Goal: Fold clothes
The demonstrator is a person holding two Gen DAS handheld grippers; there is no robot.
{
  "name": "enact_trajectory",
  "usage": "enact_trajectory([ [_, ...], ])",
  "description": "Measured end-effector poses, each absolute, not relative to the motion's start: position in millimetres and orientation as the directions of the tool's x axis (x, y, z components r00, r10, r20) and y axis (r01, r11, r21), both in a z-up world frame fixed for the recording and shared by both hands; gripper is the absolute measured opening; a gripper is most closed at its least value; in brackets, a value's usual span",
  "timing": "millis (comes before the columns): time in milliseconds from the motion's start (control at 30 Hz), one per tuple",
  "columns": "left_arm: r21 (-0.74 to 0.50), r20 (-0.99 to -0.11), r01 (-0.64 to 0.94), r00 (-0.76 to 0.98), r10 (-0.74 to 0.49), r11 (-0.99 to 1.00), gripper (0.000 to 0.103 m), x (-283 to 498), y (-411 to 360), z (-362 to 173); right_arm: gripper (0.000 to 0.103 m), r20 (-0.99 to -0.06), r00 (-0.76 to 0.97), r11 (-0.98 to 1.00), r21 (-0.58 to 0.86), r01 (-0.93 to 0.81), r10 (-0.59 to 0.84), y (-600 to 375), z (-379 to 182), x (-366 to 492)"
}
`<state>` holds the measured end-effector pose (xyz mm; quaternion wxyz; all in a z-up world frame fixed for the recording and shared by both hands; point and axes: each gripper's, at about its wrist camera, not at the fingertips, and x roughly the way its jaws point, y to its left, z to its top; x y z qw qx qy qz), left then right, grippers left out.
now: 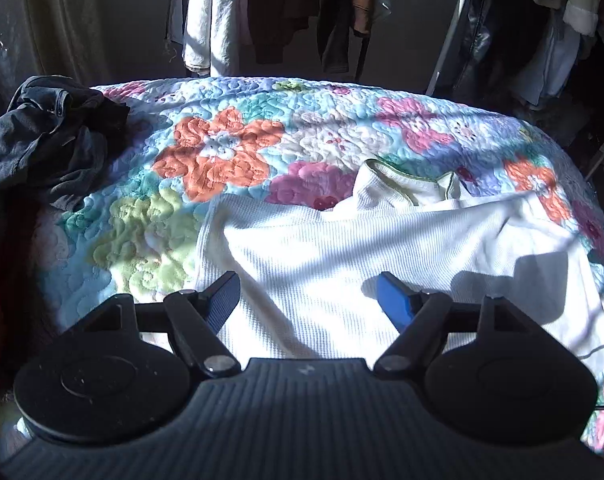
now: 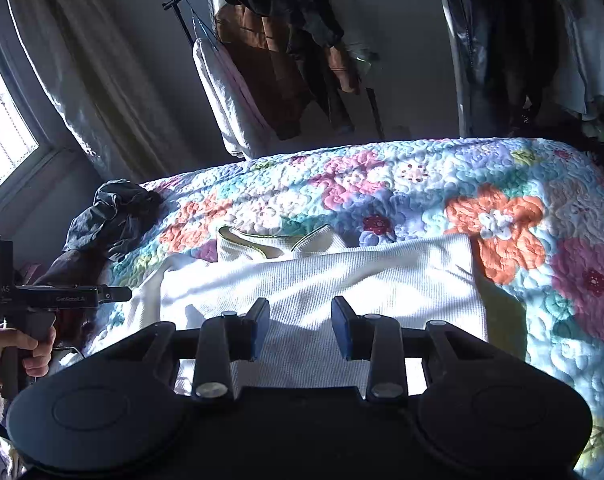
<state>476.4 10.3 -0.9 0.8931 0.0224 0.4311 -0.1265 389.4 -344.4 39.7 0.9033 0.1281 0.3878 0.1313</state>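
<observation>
Left gripper [image 1: 308, 294], low in its wrist view, is spread wide and holds nothing, poised over the white waffle-knit top [image 1: 382, 248] lying mid-frame on the floral quilt [image 1: 222, 148]. Dark clothes [image 1: 46, 140] sit upper left.

Right gripper [image 2: 300, 326], lower centre, gapes moderately, empty, above the same top [image 2: 342, 280].

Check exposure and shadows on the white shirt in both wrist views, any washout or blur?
Left wrist: hard sunlight nearly blows out the right side of the shirt, with hand-held gripper shadows falling across it; the room behind is underexposed. Right wrist: the shirt is washed out in a bright band mid-cloth, the window clips to white, and the quilt stays readable. Fisheye bends the bed edge in both.
</observation>
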Motion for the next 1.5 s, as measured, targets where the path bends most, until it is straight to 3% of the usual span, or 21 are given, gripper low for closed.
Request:
enact_trajectory([
  [167, 0.056, -0.792, 0.397, 0.576, -0.201, 0.916, 0.075, 485, -15, 8, 0.041, -0.698, 0.633, 0.938, 0.305, -0.162, 0.336, -302, 43, 420],
  [400, 0.086, -0.772, 0.555, 0.562, -0.297, 0.827, 0.075, 513, -54, -16, 0.043, -0.786, 0.540, 0.953, 0.224, -0.206, 0.302, -273, 12, 486],
  [600, -0.044, -0.776, 0.548, 0.507, -0.374, 0.835, 0.075, 580, -65, -47, 0.045, -0.834, 0.488, 0.964, 0.185, -0.193, 0.258, -290, -31, 556],
  [767, -0.057, -0.807, 0.556, 0.464, -0.366, 0.829, 0.075, 625, -71, -89, 0.047, -0.853, 0.451, 0.960, 0.184, -0.212, 0.263, -315, -70, 608],
  [867, -0.068, -0.780, 0.568, 0.483, -0.399, 0.820, 0.070, 639, -67, -102, 0.054, -0.863, 0.426, 0.954, 0.183, -0.236, 0.271, -321, -94, 627],
  [1033, -0.126, -0.774, 0.606, 0.435, -0.460, 0.786, 0.070, 655, -69, -113, 0.054, -0.822, 0.390, 0.906, 0.339, -0.252, 0.416, -331, -122, 639],
  [1133, -0.129, -0.782, 0.605, 0.426, -0.456, 0.786, 0.069, 660, -73, -119, 0.050, -0.813, 0.389, 0.898, 0.351, -0.266, 0.433, -328, -131, 640],
  [1167, -0.140, -0.777, 0.602, 0.425, -0.464, 0.786, 0.053, 661, -72, -119, 0.025, -0.807, 0.398, 0.897, 0.353, -0.264, 0.435, -327, -131, 639],
  [1200, -0.151, -0.773, 0.599, 0.425, -0.472, 0.786, 0.038, 661, -71, -119, 0.007, -0.799, 0.411, 0.897, 0.358, -0.260, 0.438, -327, -130, 638],
  [1233, -0.175, -0.767, 0.580, 0.427, -0.480, 0.796, 0.007, 663, -68, -117, 0.007, -0.786, 0.444, 0.902, 0.353, -0.248, 0.430, -328, -125, 635],
  [1367, -0.256, -0.758, 0.450, 0.456, -0.467, 0.855, 0.007, 676, -56, -114, 0.003, -0.696, 0.614, 0.926, 0.324, -0.195, 0.372, -346, -96, 625],
  [1500, -0.237, -0.779, 0.416, 0.458, -0.427, 0.878, 0.011, 682, -65, -126, 0.003, -0.730, 0.602, 0.942, 0.306, -0.134, 0.323, -349, -113, 638],
])
